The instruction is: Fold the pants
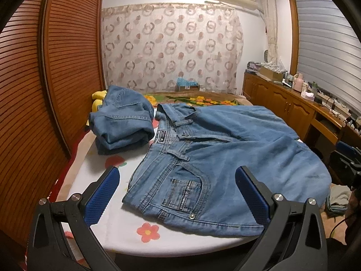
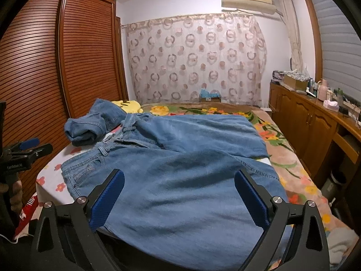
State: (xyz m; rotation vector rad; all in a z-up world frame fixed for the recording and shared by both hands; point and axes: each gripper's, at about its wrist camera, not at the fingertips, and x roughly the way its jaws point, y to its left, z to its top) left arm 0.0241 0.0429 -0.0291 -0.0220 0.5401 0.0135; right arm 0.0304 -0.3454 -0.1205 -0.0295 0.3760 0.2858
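Note:
A pair of light blue jeans point(image 1: 225, 153) lies spread on a white flowered board point(image 1: 117, 221), waistband to the left, legs running right. My left gripper point(image 1: 178, 194) hovers open just above the waistband and front pocket, holding nothing. In the right wrist view the same jeans point(image 2: 180, 180) fill the middle, and my right gripper point(image 2: 179, 198) stands open over the leg fabric with nothing between its fingers. The left gripper point(image 2: 27, 146) shows at the far left there, held by a hand. A second pair of jeans point(image 1: 121, 122), folded, sits at the back left.
A brown slatted wardrobe point(image 1: 45, 79) runs along the left. A floral blanket point(image 2: 282, 149) covers the bed beyond and to the right. A wooden cabinet point(image 2: 315, 126) with clutter lines the right wall. A yellow soft toy point(image 1: 98, 99) lies behind the folded jeans.

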